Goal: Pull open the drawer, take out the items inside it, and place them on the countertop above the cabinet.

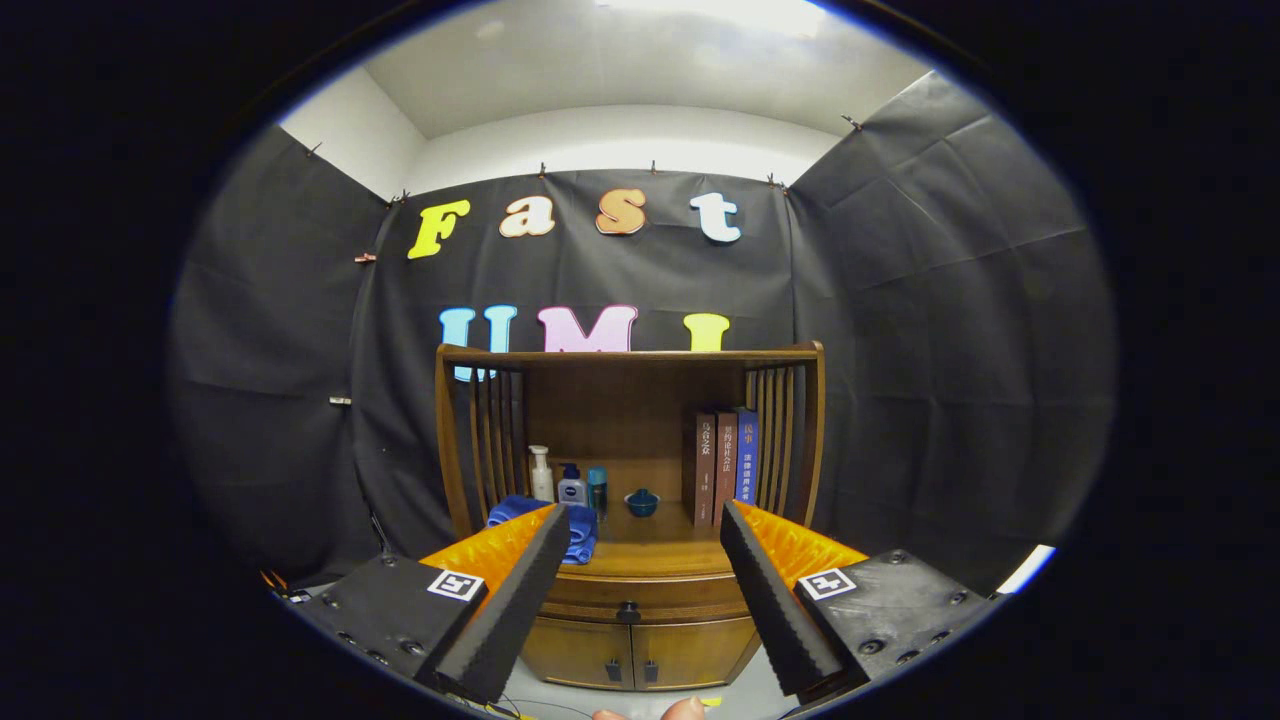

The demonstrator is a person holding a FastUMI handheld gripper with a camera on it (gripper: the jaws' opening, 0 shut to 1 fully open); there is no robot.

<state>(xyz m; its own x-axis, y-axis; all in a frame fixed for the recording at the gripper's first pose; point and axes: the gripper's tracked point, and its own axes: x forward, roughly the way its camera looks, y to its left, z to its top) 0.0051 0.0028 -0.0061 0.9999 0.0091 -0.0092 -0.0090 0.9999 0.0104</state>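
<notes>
My gripper (640, 545) hangs released, fingers apart, well short of the cabinet (640, 640). Its drawer (640, 600) sits closed, knob (628, 611) between my fingers. Bottles (565, 480), blue cloth (580, 525), small bowl (642, 502) and books (725, 465) crowd the countertop (650, 550).

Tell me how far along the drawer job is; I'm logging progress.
Nothing looks done: the wooden cabinet's drawer with the dark round knob is closed. In hand: the gripper hangs open ahead of the cabinet, the knob showing between its fingers, gripping nothing. Left: pull the drawer open and move its contents onto the wooden countertop.
</notes>
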